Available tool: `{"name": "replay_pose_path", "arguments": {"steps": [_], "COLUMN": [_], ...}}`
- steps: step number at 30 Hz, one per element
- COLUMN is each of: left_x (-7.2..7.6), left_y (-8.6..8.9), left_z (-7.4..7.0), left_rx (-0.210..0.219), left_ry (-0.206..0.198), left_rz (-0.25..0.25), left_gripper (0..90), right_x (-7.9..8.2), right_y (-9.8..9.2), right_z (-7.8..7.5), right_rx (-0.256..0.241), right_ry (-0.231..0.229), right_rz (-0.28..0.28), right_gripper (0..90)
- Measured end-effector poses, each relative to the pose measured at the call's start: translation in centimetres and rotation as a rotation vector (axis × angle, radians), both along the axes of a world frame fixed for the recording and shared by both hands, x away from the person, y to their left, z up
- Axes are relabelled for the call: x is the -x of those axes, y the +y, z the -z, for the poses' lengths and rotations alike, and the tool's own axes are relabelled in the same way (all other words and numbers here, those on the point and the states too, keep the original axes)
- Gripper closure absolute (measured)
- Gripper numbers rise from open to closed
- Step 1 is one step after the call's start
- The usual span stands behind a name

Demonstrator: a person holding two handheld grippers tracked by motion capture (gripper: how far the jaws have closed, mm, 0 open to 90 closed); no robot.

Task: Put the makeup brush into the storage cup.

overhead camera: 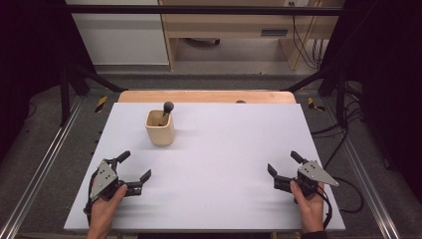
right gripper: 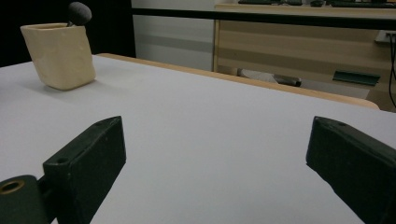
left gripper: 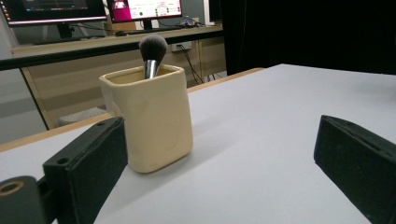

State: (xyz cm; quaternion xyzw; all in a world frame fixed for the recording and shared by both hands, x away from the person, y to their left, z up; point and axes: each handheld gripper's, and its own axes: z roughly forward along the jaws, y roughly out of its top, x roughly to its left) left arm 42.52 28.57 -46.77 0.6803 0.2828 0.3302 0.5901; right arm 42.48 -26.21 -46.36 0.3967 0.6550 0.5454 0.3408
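While a person's two hands rest at the near edge of a white table (overhead camera: 219, 149), the left gripper (overhead camera: 135, 170) and the right gripper (overhead camera: 281, 164) sit low over the board with their black jaws spread wide and nothing between them. Between the two, toward the far left of the tabletop, stands a cream-coloured cup (overhead camera: 160, 127) with rounded corners, upright and well apart from both tools, though nearer the left one. A makeup brush (overhead camera: 166, 111) stands in the cup, its dark bristle head poking above the rim and leaning slightly to one side. Seen from the left gripper view, the cup (left gripper: 152, 121) rises just beyond the left-hand jaw, the brush (left gripper: 152, 52) showing a silver ferrule beneath its grey bristles, and the bare white surface (left gripper: 261, 140) stretches out between the parted jaws. From the right gripper view, the cup (right gripper: 58, 55) stands far off at the upper left with the brush head (right gripper: 79, 12) just clearing its rim, and open tabletop (right gripper: 210, 126) lies between that gripper's jaws. A wooden strip (overhead camera: 206, 96) edges the table's far side, and beyond it wooden furniture (overhead camera: 234, 25) stands against the wall.
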Motion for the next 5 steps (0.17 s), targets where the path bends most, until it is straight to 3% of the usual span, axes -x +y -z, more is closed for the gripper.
{"name": "replay_pose_path", "arguments": {"steps": [5], "left_x": [0.36], "left_y": [0.17], "left_z": [-0.06], "left_rx": [0.018], "left_ry": [0.003], "left_rz": [-0.009], "left_gripper": [2.5], "right_x": [0.27], "right_y": [0.12], "right_z": [0.24], "right_rx": [0.002], "right_ry": [-0.008], "right_rz": [-0.006], "right_gripper": [4.8]}}
